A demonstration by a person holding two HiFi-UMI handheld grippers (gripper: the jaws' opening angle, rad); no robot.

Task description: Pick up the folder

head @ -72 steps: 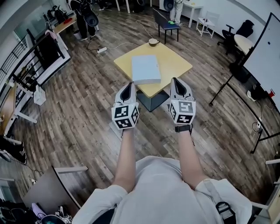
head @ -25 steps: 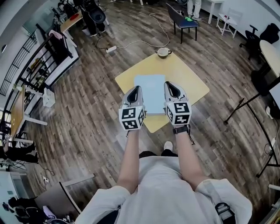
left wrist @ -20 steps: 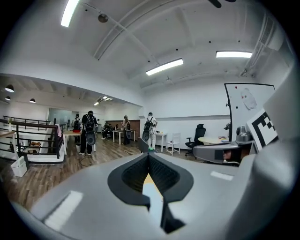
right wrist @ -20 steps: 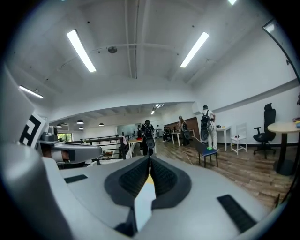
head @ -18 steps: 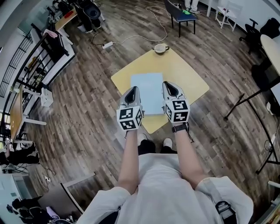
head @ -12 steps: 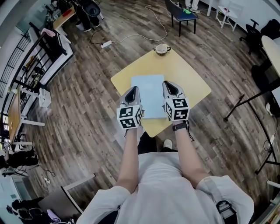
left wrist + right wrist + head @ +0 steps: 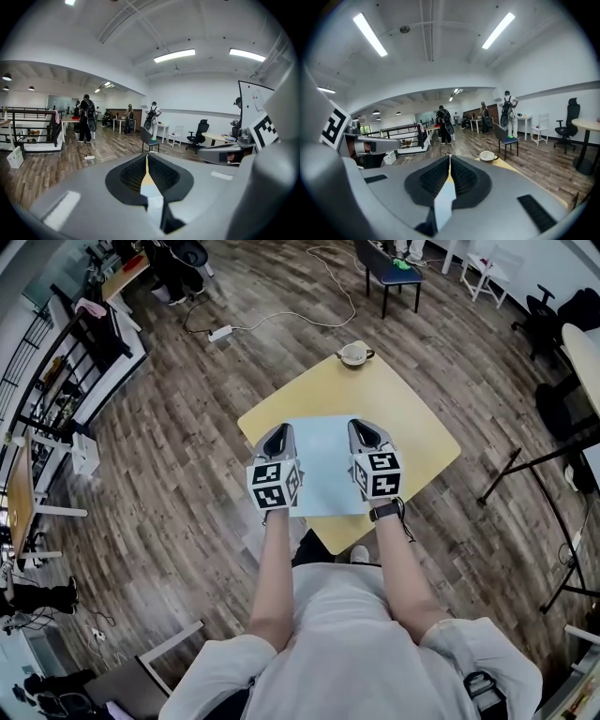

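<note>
A pale blue folder (image 7: 323,465) lies flat on the near half of a square yellow table (image 7: 403,409) in the head view. My left gripper (image 7: 277,434) hovers over the folder's left edge and my right gripper (image 7: 367,429) over its right edge, both pointing away from me. Both are shut, with nothing between the jaws. In the left gripper view the closed left gripper (image 7: 146,158) leaves a thin slit that shows yellow table and pale folder below. The right gripper view shows the same past the closed right gripper (image 7: 449,161).
A white cup (image 7: 354,354) (image 7: 488,156) stands at the table's far corner. Beyond the table are a dark chair (image 7: 384,273) and a power strip with a cable (image 7: 221,332) on the wood floor. Black stand legs (image 7: 525,465) spread to the right. People stand at far desks.
The table and folder have come nearer. Both grippers have sunk and moved forward together, from the folder's near corners to over its left and right edges. Both stayed shut.
</note>
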